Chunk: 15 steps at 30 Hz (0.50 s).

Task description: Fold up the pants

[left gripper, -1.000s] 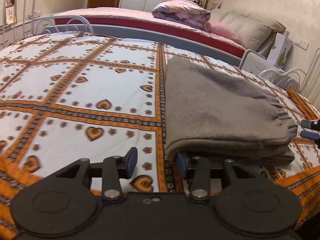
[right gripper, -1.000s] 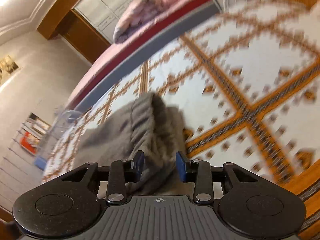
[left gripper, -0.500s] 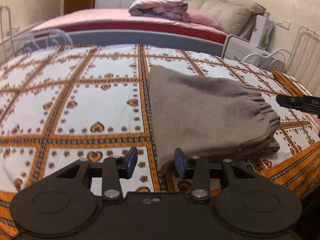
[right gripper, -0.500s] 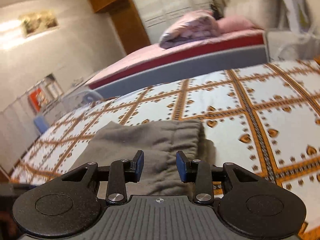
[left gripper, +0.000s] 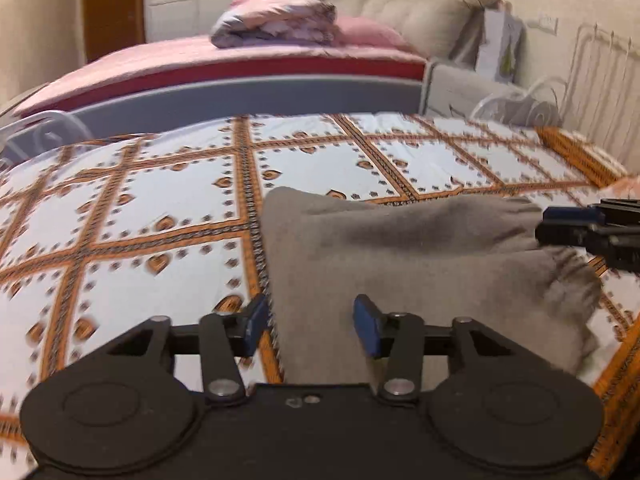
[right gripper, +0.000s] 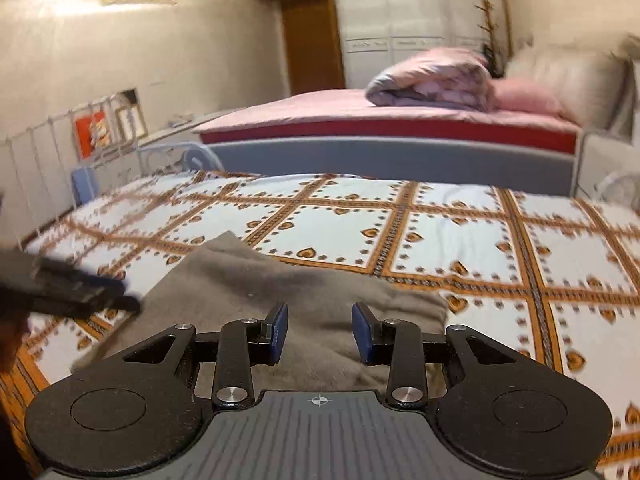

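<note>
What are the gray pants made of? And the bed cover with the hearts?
Gray pants: probably soft fleece or knit, matte and fuzzy, with a gathered elastic waist. Bed cover: likely smooth printed cotton, flat and thin; I can't be sure.

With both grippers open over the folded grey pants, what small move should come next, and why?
Probably draw both grippers back: the folded grey fleece pants lie compact on the patterned bedspread, and the left gripper, jaws just opening, and right gripper hold nothing.
</note>
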Each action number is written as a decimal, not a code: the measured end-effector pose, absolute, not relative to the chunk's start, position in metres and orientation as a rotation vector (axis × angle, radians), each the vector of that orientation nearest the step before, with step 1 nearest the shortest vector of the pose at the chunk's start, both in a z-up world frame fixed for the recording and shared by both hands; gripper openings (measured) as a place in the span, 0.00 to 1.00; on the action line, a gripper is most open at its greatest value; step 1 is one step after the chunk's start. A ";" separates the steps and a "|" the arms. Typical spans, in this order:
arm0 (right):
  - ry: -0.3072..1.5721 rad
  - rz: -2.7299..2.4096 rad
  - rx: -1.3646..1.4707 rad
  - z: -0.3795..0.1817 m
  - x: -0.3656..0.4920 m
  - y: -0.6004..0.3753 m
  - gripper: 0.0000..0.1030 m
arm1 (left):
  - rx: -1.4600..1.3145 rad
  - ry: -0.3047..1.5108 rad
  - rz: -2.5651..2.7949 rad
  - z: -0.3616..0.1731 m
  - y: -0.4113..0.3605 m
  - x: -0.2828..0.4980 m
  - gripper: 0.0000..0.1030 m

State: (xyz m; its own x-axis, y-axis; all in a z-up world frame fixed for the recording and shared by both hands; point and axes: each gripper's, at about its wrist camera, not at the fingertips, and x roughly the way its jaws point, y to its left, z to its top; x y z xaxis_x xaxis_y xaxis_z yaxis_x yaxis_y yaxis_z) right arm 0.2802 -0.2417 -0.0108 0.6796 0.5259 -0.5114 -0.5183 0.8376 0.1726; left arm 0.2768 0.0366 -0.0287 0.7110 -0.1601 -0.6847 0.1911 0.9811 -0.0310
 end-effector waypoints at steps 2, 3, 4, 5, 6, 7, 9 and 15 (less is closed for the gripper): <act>0.617 0.581 -0.024 -0.021 0.288 -0.235 0.35 | 0.051 0.814 -0.206 -0.043 0.036 0.295 0.49; 0.673 0.555 -0.059 -0.031 0.296 -0.232 0.35 | 0.046 0.847 -0.203 -0.052 0.039 0.302 0.51; 0.727 0.515 -0.092 -0.042 0.304 -0.232 0.35 | 0.024 0.860 -0.204 -0.057 0.043 0.304 0.54; 0.752 0.492 -0.087 -0.049 0.309 -0.237 0.35 | -0.011 0.859 -0.206 -0.057 0.049 0.304 0.54; 0.750 0.483 -0.062 -0.050 0.311 -0.243 0.35 | -0.033 0.851 -0.197 -0.053 0.055 0.302 0.53; 0.742 0.473 -0.040 -0.045 0.311 -0.251 0.35 | -0.031 0.827 -0.175 -0.047 0.062 0.296 0.53; 0.713 0.429 -0.001 -0.036 0.307 -0.267 0.35 | -0.047 0.806 -0.168 -0.040 0.075 0.287 0.53; 0.771 0.416 0.369 -0.044 0.299 -0.332 0.83 | -0.191 0.833 -0.216 -0.046 0.102 0.272 0.69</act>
State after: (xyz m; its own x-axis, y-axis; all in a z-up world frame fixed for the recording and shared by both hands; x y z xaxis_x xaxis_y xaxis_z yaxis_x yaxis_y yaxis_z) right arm 0.2995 -0.3319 -0.0437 0.6442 0.4878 -0.5891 -0.2240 0.8568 0.4646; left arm 0.2723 0.1022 -0.0461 0.6530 -0.2637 -0.7100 0.1149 0.9611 -0.2512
